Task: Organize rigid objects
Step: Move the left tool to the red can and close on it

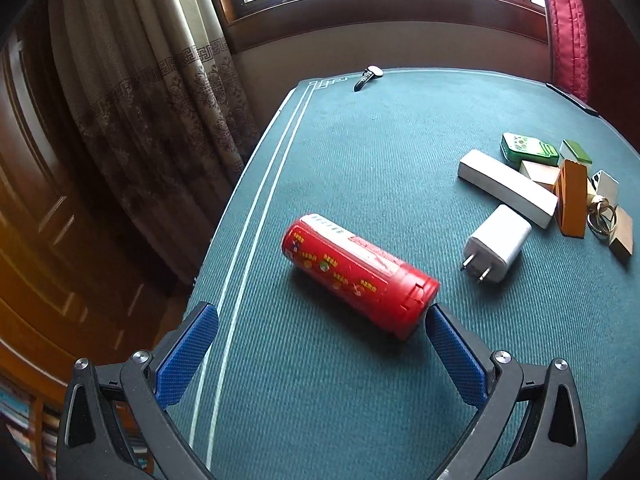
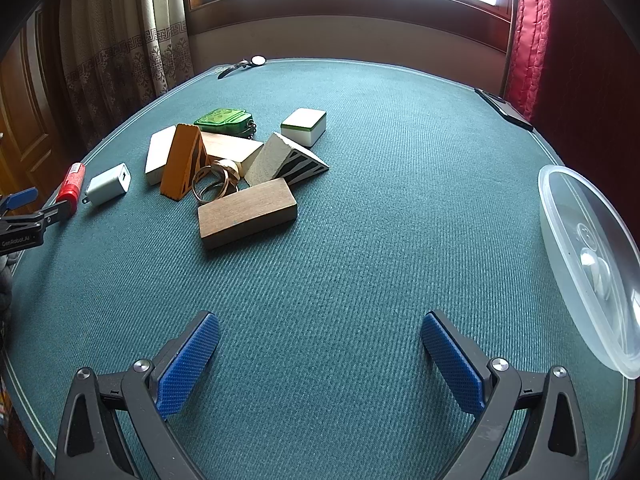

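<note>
Table (image 2: 360, 220): green cloth, white border lines along the rim; broad bare area at centre and near side.

Left gripper (image 1: 322, 316): jaws wide apart, holding nothing, over the table's left edge. Its right pad (image 1: 452, 356) sits just beside the cap end of the red can (image 1: 356, 276); contact unclear.

Red can: lying on its side, near the left border lines.

Charger (image 1: 496, 242): white, prongs toward camera, right of the can, apart from it.

Pile (image 2: 236, 168): wooden blocks, orange wedge, rings, green case, white tile; clustered left of centre.

Right gripper (image 2: 320, 328): jaws wide apart, empty, over bare cloth.

Clear tub (image 2: 560, 216): at the right edge.

Watch (image 2: 244, 65): at the far rim.
</note>
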